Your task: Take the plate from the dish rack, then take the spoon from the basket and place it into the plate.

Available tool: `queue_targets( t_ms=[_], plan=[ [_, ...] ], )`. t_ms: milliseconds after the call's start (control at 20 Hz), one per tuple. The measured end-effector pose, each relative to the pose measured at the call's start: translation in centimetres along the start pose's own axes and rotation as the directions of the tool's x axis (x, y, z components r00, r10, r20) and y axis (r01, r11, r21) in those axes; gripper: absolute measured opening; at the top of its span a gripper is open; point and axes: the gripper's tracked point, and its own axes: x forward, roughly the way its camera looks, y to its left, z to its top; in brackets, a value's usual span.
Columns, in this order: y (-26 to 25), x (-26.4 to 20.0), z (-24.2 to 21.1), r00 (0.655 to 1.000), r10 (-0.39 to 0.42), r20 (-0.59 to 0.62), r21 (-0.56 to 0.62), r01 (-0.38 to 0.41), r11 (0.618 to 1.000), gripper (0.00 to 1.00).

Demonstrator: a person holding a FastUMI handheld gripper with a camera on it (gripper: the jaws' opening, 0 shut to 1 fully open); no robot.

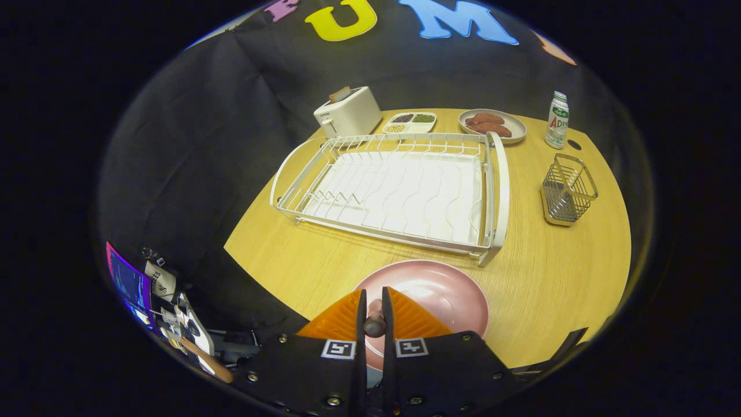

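Last step in hand: the fingers (374,315), nearly closed, pinch the spoon (374,324) handle above the plate (446,289), which sits on the bench (550,260) at the rack's (399,185) 6 o'clock. Next: lower, release.

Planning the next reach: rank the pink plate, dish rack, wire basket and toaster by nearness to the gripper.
1. Pink plate, under the gripper, which is shut on the spoon.
2. Dish rack, beyond the plate.
3. Wire basket, right of the rack.
4. Toaster, behind the rack.
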Motion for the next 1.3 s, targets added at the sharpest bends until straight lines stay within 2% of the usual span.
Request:
queue_targets(
  t_ms=[250, 400, 450, 500, 800, 1300],
  plan=[
    [-0.1, -0.1, 0.5, 1.000, 0.021, -0.003, 0.028, -0.020, 0.999, 0.13],
    [-0.3, -0.4, 1.0, 1.000, 0.024, 0.010, 0.047, -0.024, 0.999, 0.21],
    [-0.4, -0.5, 1.0, 1.000, 0.027, 0.009, 0.052, -0.028, 0.998, 0.21],
    [-0.5, -0.7, 1.1, 1.000, 0.026, 0.009, 0.056, -0.026, 0.998, 0.33],
    [-1.6, -1.8, 2.1, 0.999, 0.024, 0.041, 0.092, -0.028, 0.995, 0.34],
    [-3.4, -5.1, 6.1, 0.985, 0.000, 0.173, 0.122, -0.022, 0.992, 0.33]
  ],
)
